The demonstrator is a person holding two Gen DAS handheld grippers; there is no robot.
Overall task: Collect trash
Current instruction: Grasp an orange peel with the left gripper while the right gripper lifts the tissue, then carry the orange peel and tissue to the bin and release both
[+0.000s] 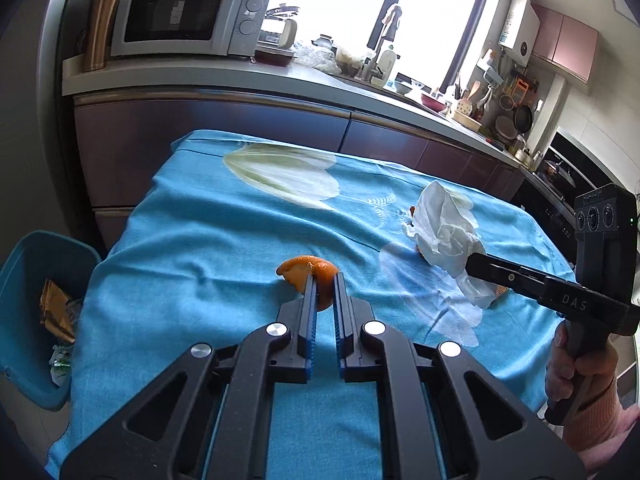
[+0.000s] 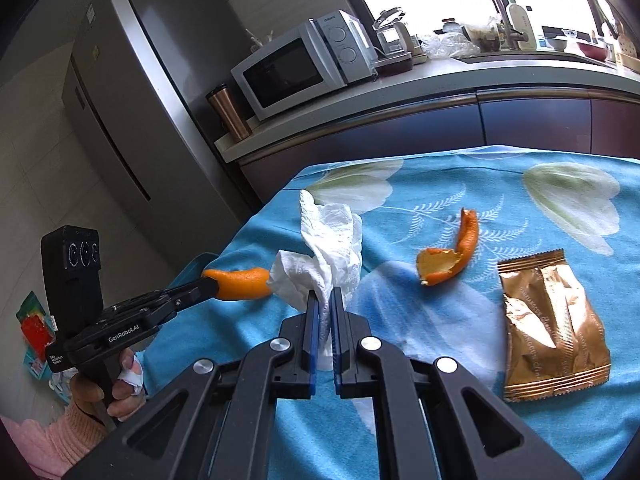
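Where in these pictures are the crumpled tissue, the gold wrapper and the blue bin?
crumpled tissue [image 2: 332, 240], right wrist view, its upper folds.
gold wrapper [image 2: 554, 324], right wrist view, its middle.
blue bin [image 1: 24, 280], left wrist view, inner wall.

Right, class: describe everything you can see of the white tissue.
The tissue is a crumpled white paper sheet with an embossed, quilted texture, bunched into folds. The right gripper is shut on its lower part, so it stands up between the fingers above the blue cloth. In the right wrist view its left edge overlaps the peel held by the left gripper; whether they touch is unclear.
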